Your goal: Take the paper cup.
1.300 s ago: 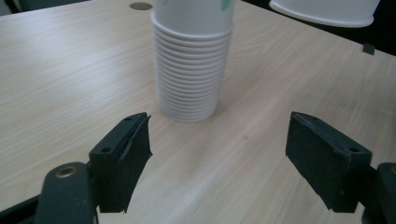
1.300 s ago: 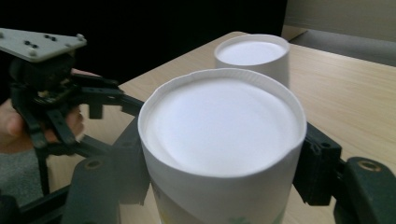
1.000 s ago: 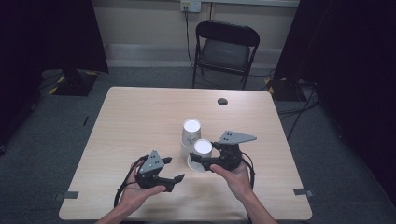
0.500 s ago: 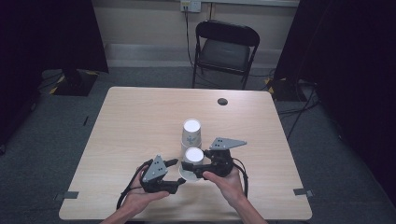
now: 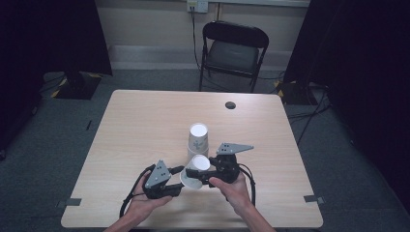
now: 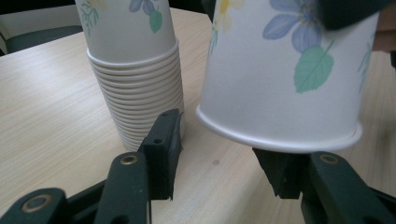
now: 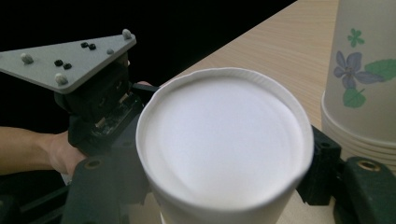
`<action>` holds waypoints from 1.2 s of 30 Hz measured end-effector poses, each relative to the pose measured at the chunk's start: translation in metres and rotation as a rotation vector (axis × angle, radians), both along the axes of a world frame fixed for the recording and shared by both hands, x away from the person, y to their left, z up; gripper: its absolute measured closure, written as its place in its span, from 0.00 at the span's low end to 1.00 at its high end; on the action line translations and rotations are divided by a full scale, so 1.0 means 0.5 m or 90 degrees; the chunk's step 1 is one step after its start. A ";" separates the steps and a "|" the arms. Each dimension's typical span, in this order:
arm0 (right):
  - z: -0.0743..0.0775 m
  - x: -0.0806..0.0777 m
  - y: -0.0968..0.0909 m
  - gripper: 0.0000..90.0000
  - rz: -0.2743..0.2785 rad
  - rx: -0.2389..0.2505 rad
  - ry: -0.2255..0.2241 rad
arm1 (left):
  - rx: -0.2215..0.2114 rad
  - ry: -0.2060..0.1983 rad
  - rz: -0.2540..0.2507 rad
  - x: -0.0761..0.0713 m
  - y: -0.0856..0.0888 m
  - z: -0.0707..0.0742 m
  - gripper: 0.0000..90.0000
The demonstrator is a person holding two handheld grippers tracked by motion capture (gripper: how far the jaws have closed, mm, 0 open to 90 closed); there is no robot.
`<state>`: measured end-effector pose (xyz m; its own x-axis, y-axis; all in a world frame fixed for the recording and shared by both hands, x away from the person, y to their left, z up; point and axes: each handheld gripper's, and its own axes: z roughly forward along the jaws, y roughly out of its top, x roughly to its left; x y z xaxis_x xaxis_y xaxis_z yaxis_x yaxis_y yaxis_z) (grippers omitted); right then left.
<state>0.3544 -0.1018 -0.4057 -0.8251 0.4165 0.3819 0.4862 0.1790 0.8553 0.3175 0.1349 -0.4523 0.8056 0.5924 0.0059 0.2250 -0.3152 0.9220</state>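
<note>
Paper cup [image 5: 195, 172]: light, crushable; your right gripper [image 5: 196, 173] clamps its upper wall. Your left gripper [image 5: 180, 178], jaws half-closed and just closing, brackets its rim unpressed; stack [image 5: 197, 140] at twelve o'clock.

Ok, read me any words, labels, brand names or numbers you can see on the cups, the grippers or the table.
No readable text anywhere.
Held paper cup: flower and leaf print, no words.
Stack of paper cups: same flower print, no words.
Grey plate on the left gripper: small studs, no lettering.
Table: bare wood grain, no label.
Wall socket: too small to read.
</note>
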 end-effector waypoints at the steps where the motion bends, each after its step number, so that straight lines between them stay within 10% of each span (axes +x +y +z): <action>1: -0.002 0.001 0.000 0.37 0.001 -0.002 0.004 | -0.002 -0.001 0.000 0.000 0.001 0.000 0.59; 13: -0.011 0.010 -0.004 0.37 0.025 0.046 0.060 | 0.007 -0.039 -0.013 -0.012 0.005 0.015 0.49; 28: -0.026 0.022 -0.010 0.37 0.024 0.075 0.128 | 0.042 -0.068 -0.038 -0.030 -0.014 0.017 0.66; 36: -0.025 0.027 -0.013 0.38 0.007 0.090 0.150 | 0.055 -0.103 -0.043 -0.041 -0.028 0.007 0.50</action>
